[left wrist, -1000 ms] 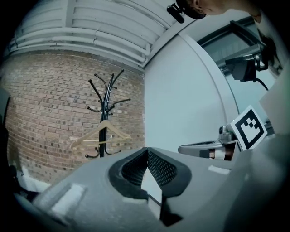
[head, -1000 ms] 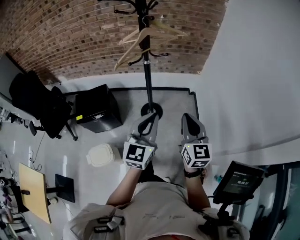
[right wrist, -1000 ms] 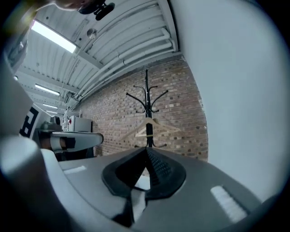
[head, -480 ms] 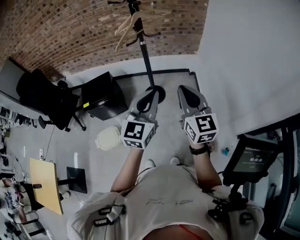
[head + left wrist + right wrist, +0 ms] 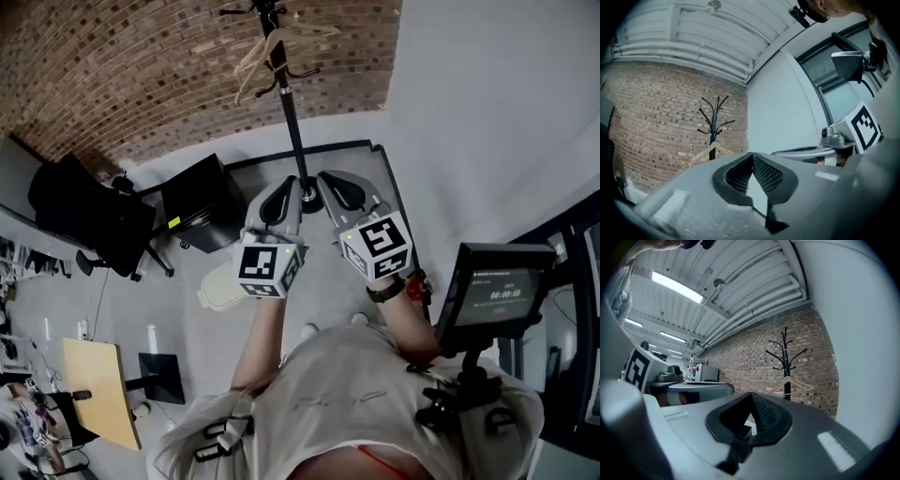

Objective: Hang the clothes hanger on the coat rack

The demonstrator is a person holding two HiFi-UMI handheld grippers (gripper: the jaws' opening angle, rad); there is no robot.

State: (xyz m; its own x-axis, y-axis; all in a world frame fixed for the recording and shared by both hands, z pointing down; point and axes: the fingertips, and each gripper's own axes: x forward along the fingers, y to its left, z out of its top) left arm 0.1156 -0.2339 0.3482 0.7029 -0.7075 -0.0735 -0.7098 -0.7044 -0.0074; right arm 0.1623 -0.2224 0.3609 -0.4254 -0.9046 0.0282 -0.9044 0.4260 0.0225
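Both grippers, the left gripper [image 5: 751, 158] and the right gripper [image 5: 751, 397], have their jaws pressed together with nothing between them. Ahead of both and well apart from them, the wooden clothes hanger [image 5: 788, 379] hangs on the black coat rack [image 5: 785, 352], against the brick wall [image 5: 740, 366].

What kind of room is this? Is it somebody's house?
Probably an office or workshop, not a house. There is a red-brown brick wall, a black swivel office chair, and a tall black metal coat rack with a pale wooden clothes hanger on it.
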